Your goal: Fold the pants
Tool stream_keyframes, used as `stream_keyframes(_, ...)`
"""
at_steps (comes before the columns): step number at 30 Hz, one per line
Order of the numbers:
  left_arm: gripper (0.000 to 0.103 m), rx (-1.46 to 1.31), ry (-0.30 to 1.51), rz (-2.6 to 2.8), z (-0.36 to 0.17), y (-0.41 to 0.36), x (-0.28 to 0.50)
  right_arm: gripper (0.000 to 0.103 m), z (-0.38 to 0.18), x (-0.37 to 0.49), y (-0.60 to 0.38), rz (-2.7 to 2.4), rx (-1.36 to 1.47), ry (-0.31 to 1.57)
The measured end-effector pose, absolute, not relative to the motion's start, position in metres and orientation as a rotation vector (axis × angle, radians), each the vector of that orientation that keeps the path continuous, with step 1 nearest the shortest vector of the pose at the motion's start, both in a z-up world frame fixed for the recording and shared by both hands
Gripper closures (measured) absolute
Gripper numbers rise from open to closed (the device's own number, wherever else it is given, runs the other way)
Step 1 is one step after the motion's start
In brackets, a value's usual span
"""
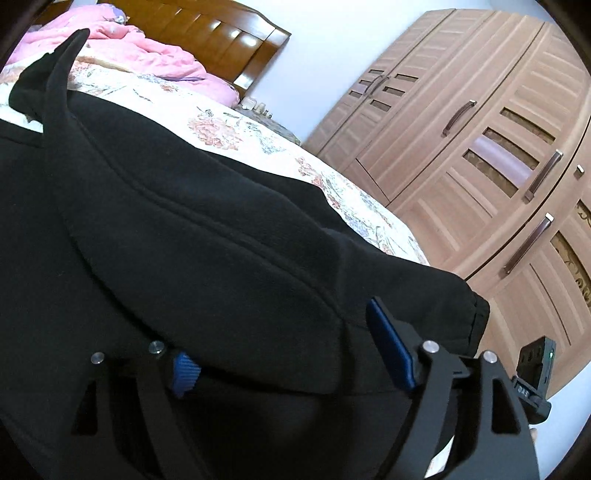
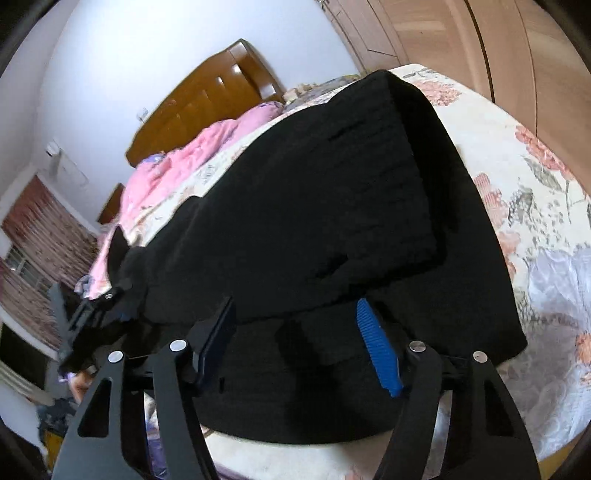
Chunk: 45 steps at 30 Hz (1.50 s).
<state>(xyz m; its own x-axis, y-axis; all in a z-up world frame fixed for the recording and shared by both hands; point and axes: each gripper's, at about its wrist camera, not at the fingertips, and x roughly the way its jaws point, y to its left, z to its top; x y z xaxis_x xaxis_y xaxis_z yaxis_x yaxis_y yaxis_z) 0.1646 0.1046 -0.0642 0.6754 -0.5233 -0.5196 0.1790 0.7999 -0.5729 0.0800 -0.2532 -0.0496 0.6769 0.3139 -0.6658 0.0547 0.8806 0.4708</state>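
Soft, even indoor light, glare on the headboard (image 1: pixel 207 33); fisheye-bent, dark-vignetted edges, slight blur.

A bed with a cream floral sheet (image 1: pixel 236 125) fills the room, a crumpled pink quilt (image 1: pixel 147 48) at its far end against a glossy brown slatted wooden headboard (image 1: pixel 207 33). Right stands a tall light-wood panelled wardrobe (image 1: pixel 461 155) with dark bar handles. Plain white walls (image 2: pixel 155 66); far left, a patterned reddish curtain (image 2: pixel 48 221)

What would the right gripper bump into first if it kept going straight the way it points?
Most likely the black pants. They lie on the floral bedsheet right ahead of the right gripper, whose jaws stand open over the near edge of the cloth. Exact depth is hard to judge.
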Motion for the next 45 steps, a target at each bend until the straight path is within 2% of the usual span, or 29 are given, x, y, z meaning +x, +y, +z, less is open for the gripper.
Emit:
stream_keyframes(3, 0.021, -0.515, 0.726, -0.422, -0.064, 0.111, 0.161, 0.038, -0.05, 0.087, -0.25, 0.099, 0.49, 0.803)
stream_keyframes(4, 0.021, -0.518, 0.726, -0.424, -0.065, 0.114, 0.161, 0.046, -0.051, 0.087, -0.251, 0.082, 0.513, 0.786)
stream_keyframes(5, 0.021, -0.522, 0.725, -0.425, -0.065, 0.116, 0.16, 0.065, -0.052, 0.09, -0.251, 0.076, 0.525, 0.78)
stream_keyframes(8, 0.021, -0.554, 0.73, -0.423, -0.064, 0.122, 0.158, 0.088, -0.06, 0.085, -0.265, 0.086, 0.59, 0.78)
stream_keyframes(10, 0.019, -0.626, 0.729, -0.413, -0.062, 0.135, 0.155, 0.096, -0.065, 0.082, -0.276, 0.084, 0.645, 0.779)
stream_keyframes(12, 0.012, -0.723, 0.719, -0.401, -0.061, 0.155, 0.154, 0.097, -0.069, 0.081, -0.283, 0.093, 0.705, 0.773)
stream_keyframes(19, 0.012, -0.809, 0.744, -0.307, -0.06, 0.192, 0.176, 0.096, -0.067, 0.078, -0.278, 0.097, 0.666, 0.751)
stream_keyframes(20, 0.015, -0.805, 0.754, -0.3, -0.061, 0.192, 0.182, 0.096, -0.067, 0.075, -0.279, 0.102, 0.667, 0.748)
stream_keyframes(21, 0.033, -0.795, 0.765, -0.286, -0.062, 0.192, 0.187, 0.096, -0.067, 0.075, -0.278, 0.105, 0.665, 0.746)
stream_keyframes(22, 0.055, -0.787, 0.771, -0.276, -0.063, 0.191, 0.191, 0.096, -0.066, 0.074, -0.279, 0.108, 0.662, 0.739)
stream_keyframes(23, 0.092, -0.768, 0.786, -0.246, -0.061, 0.191, 0.195, 0.096, -0.065, 0.072, -0.279, 0.114, 0.661, 0.727)
stream_keyframes(24, 0.095, -0.751, 0.776, -0.225, -0.058, 0.192, 0.194, 0.096, -0.064, 0.078, -0.282, 0.119, 0.664, 0.721)
stream_keyframes(32, 0.094, -0.505, 0.505, -0.272, 0.041, 0.182, 0.111, 0.097, -0.011, 0.039, -0.291, 0.245, 0.695, 0.572)
stream_keyframes(35, 0.094, -0.467, 0.541, -0.275, 0.026, 0.183, 0.086, 0.097, -0.014, 0.017, -0.296, 0.231, 0.675, 0.582)
stream_keyframes(40, 0.094, -0.465, 0.751, -0.229, -0.058, 0.177, 0.088, 0.097, -0.073, 0.012, -0.307, 0.149, 0.738, 0.711)
stream_keyframes(45, 0.094, -0.43, 0.712, -0.223, -0.052, 0.178, 0.077, 0.097, -0.056, 0.001, -0.303, 0.153, 0.713, 0.662)
